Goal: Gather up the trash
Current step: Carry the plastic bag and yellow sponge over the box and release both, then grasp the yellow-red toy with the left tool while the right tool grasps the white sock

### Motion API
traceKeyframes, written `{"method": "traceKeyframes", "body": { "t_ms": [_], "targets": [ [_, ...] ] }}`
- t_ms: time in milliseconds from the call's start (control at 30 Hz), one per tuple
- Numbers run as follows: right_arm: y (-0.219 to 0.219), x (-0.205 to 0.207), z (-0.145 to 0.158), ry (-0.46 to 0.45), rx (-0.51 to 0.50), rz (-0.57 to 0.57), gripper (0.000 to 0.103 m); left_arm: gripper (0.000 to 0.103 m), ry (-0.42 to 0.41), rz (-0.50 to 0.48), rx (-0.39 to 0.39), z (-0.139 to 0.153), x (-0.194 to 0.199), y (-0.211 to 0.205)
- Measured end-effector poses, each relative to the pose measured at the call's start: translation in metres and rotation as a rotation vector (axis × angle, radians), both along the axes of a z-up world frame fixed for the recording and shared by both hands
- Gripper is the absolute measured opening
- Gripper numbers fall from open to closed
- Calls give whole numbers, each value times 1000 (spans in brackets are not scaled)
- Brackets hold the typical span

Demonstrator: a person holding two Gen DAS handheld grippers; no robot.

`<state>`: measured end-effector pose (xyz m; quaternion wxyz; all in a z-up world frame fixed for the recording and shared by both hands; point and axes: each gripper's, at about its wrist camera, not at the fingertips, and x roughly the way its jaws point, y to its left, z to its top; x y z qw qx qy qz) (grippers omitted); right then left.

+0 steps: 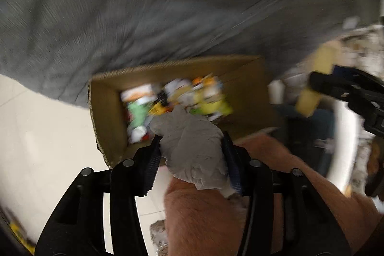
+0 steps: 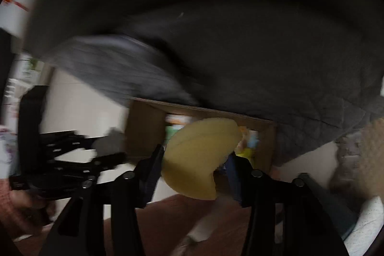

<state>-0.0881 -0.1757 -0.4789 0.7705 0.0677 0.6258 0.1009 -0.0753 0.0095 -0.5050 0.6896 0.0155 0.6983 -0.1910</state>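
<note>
My left gripper is shut on a crumpled grey-white tissue and holds it just above the near edge of an open cardboard box. The box holds several colourful wrappers and packets. My right gripper is shut on a yellow sponge, in front of the same box. In the left wrist view the right gripper shows at the right with the sponge in it. In the right wrist view the left gripper shows at the left with the tissue. Both views are blurred.
A dark grey quilted blanket hangs over the box's far side, also in the right wrist view. Pale tiled floor lies left of the box. A person's bare leg is below the left gripper. Clutter lies at the right.
</note>
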Motion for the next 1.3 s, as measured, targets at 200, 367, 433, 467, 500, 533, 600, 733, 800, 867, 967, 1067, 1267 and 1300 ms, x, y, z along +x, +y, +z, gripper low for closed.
{"method": "traceKeyframes", "body": {
  "t_ms": [200, 367, 433, 467, 500, 533, 600, 733, 800, 867, 967, 1067, 1267, 1300],
  "targets": [
    [-19, 11, -54, 34, -158, -86, 80, 77, 77, -49, 171, -80, 12, 2],
    [-28, 8, -42, 33, -158, -82, 82, 77, 106, -56, 155, -75, 12, 6],
    [-24, 5, -22, 29, -154, -54, 82, 77, 100, -74, 145, -57, 11, 7],
    [-23, 3, -10, 24, -144, -38, 82, 77, 89, -86, 140, -47, 9, 7],
    [-18, 4, 0, 19, -135, -26, 82, 77, 74, -108, 128, -31, 6, 6],
    [-16, 2, 17, 7, -115, -11, 83, 77, 63, -134, 127, -15, 2, 4],
    [-13, 1, 47, -11, -81, 19, 84, 77, 38, -168, 120, 16, -5, 0],
    [-4, -4, 128, -113, -20, 108, 85, 77, -29, -197, 26, 105, -19, 0],
    [-6, -6, 168, -191, -10, 130, 90, 77, -75, -205, -34, 149, -23, -2],
    [-15, -5, 208, -282, 1, 126, 91, 82, -152, -223, -83, 200, -18, -7],
    [-33, 9, 247, -379, -6, 104, 92, 85, -274, -200, -129, 254, 11, -21],
    [-59, 32, 268, -428, 7, 66, 94, 86, -381, -142, -162, 291, 66, -43],
    [-106, 78, 269, -390, 57, 45, 94, 88, -509, -80, -118, 314, 216, -124],
    [-119, 86, 272, -390, 65, 40, 94, 88, -497, -54, -122, 310, 241, -134]
  ]
}}
